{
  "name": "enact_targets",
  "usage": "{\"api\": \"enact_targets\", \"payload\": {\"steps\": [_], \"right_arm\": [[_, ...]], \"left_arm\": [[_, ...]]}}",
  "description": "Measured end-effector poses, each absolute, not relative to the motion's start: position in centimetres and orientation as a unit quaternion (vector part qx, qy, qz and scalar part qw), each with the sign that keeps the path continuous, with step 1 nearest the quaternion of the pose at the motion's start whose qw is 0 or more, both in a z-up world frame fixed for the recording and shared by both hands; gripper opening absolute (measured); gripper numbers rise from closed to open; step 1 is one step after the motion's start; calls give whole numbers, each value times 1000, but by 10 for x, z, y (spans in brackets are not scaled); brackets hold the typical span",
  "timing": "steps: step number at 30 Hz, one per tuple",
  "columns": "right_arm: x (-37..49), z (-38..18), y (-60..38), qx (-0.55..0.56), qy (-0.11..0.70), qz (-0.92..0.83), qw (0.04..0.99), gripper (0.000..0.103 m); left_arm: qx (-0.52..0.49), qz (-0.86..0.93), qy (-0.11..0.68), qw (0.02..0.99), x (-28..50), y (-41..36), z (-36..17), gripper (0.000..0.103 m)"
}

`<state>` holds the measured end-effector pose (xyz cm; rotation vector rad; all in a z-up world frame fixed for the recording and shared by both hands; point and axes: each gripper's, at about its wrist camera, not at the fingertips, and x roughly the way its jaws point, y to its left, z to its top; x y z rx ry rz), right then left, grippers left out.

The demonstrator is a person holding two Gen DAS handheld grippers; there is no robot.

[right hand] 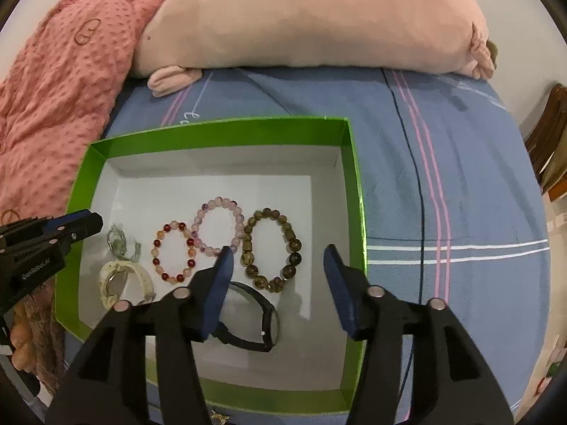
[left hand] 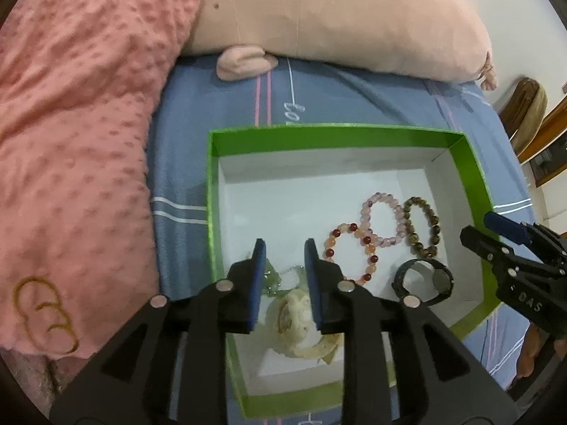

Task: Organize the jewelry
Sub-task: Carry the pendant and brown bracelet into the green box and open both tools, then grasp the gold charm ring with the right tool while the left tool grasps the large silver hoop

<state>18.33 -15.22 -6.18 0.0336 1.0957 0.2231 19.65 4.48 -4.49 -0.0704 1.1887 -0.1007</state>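
A green box (left hand: 212,191) (right hand: 358,191) with a white inside lies on the bed. In it are a red-orange bead bracelet (left hand: 349,251) (right hand: 174,252), a pale purple bead bracelet (left hand: 382,219) (right hand: 219,225), a brown bead bracelet (left hand: 423,226) (right hand: 271,248), a black watch (left hand: 423,281) (right hand: 264,322), a cream watch (left hand: 294,322) (right hand: 122,283) and a small green-silver piece (left hand: 280,278) (right hand: 120,242). My left gripper (left hand: 285,246) (right hand: 76,226) is open over the cream watch, holding nothing. My right gripper (right hand: 278,253) (left hand: 485,228) is open above the black watch and brown bracelet.
A pink dotted blanket (left hand: 71,134) (right hand: 60,99) lies left of the box. A long pink plush pillow (left hand: 336,17) (right hand: 308,17) lies behind it. The blue striped sheet (right hand: 443,184) spreads right of the box. Wooden furniture (left hand: 531,120) stands at the far right.
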Motion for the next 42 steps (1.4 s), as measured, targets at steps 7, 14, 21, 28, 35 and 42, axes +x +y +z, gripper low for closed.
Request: {"api": "enact_targets", "payload": {"steps": [7,14,21,28,35,42], "right_arm": [[109,-9,-157,18,479,185,858,54],[36,-13,-166,-18,500,173,848,54],[11,-78,-164,-17,565,166,808,54],[20,-107,-129,-15,572,199,796,53],[34,-123,-104,-55,581,190,790,52],[40,-136,-95,-80,589,174,785,25]], "left_arm": [[-58,-106,519,846,116,43,4,34],[30,-80,512,855,44,12,-3,34],[23,-89,571,816,12,7,-55,34],[20,-83,605,791,-10,14,-84,34],[10,-84,604,792,-17,19,-84,34],[1,-92,612,786,-14,20,-92,34]]}}
